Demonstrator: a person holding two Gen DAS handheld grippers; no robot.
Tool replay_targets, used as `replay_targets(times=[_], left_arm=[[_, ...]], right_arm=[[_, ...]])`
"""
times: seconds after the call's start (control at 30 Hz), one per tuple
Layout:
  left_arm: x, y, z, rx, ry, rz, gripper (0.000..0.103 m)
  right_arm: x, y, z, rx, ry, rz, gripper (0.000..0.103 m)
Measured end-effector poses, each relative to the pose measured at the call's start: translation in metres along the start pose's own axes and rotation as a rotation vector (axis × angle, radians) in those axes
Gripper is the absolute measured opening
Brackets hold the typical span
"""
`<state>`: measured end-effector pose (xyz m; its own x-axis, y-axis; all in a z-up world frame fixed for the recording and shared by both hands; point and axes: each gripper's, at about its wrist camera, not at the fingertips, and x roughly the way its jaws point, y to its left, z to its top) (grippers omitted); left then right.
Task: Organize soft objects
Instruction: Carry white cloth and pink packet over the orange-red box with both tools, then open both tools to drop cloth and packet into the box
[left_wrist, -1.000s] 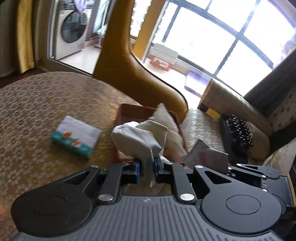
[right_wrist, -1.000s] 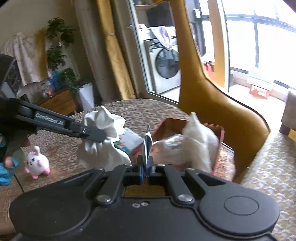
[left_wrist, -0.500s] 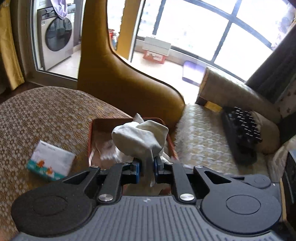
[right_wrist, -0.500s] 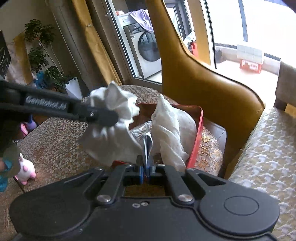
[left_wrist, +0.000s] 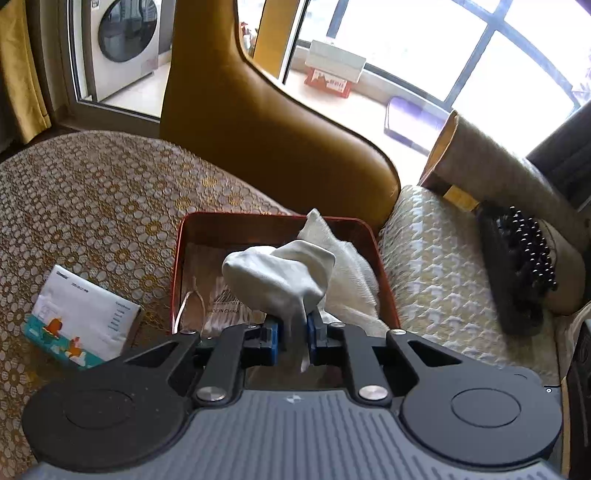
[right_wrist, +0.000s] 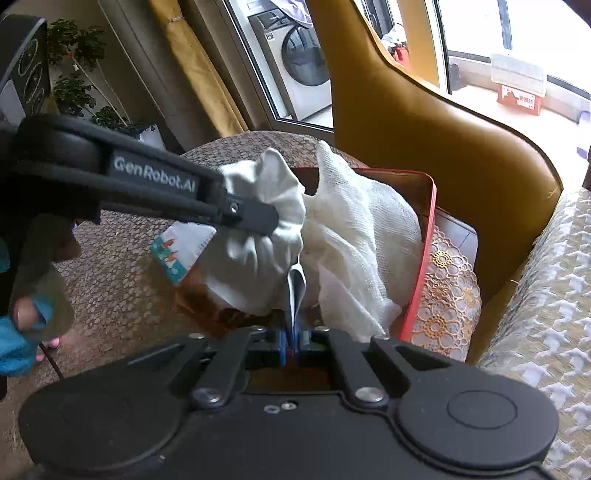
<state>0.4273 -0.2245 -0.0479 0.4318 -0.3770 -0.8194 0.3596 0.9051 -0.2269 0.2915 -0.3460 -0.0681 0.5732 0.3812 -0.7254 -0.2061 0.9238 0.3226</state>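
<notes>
Left gripper: the black left gripper (left_wrist: 294, 334) is clenched on a bunched pale grey sock (left_wrist: 280, 275), the blue pads (left_wrist: 272, 341) pinching its lower end; the right wrist view shows the same gripper (right_wrist: 271, 221) reaching in from the left with the sock (right_wrist: 258, 236) bulging around its tip.
Right gripper: the black right gripper (right_wrist: 291, 345) is clenched on a thin, flat, pale blue-grey piece (right_wrist: 295, 291) that stands upright between its blue pads; what the piece is cannot be told.
Tray: a red-rimmed rectangular tray (left_wrist: 177, 266) sits near the far right edge of the round table (left_wrist: 92, 206), which is covered by a brown and gold lace-pattern cloth.
Sock's place: held above the tray's near half, not resting on anything.
Tray contents: a crumpled white gauze cloth (left_wrist: 351, 273) fills the right side, rising above the rim; a clear plastic packet (left_wrist: 210, 291) with printed text lies flat on the left side.
Tissue pack: a white and teal soft pack of tissues (left_wrist: 79, 328) lies on the table just left of the tray, apart from it.
Chair: a mustard-yellow leather chair back (left_wrist: 273, 129) stands beyond the table's far edge, behind the tray.
Person: a hand in a blue sleeve (right_wrist: 18, 325) shows at the left edge of the right wrist view.
</notes>
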Motion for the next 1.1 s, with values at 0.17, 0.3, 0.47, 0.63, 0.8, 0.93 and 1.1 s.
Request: replay_targets(times=[0.17, 0.3, 0.47, 0.63, 0.8, 0.93, 1.1], left_arm=[[0.014, 0.003, -0.002, -0.003, 0.025, 0.008, 0.014], [0.021, 0.005, -0.006, 0.0, 0.042, 0.017, 0.014], [0.023, 0.005, -0.009, -0.003, 0.042, 0.026, 0.015], [0.017, 0.008, -0.011, -0.02, 0.039, 0.027, 0.017], [0.006, 0.009, -0.014, -0.022, 0.021, 0.035, 0.019], [-0.004, 0.009, -0.017, -0.024, -0.005, 0.042, 0.063], [-0.021, 0.01, -0.018, -0.034, -0.05, 0.039, 0.071]], right_arm=[[0.007, -0.005, 0.002, 0.012, 0.013, -0.009, 0.009], [0.011, -0.007, 0.003, -0.001, 0.017, -0.028, 0.015], [0.007, 0.003, 0.001, -0.067, 0.01, -0.074, 0.02], [0.001, 0.012, 0.0, -0.125, -0.005, -0.108, 0.031], [-0.005, 0.019, 0.001, -0.183, -0.029, -0.147, 0.046], [-0.011, 0.024, 0.0, -0.209, -0.049, -0.167, 0.056], [-0.023, 0.029, -0.001, -0.223, -0.075, -0.179, 0.063]])
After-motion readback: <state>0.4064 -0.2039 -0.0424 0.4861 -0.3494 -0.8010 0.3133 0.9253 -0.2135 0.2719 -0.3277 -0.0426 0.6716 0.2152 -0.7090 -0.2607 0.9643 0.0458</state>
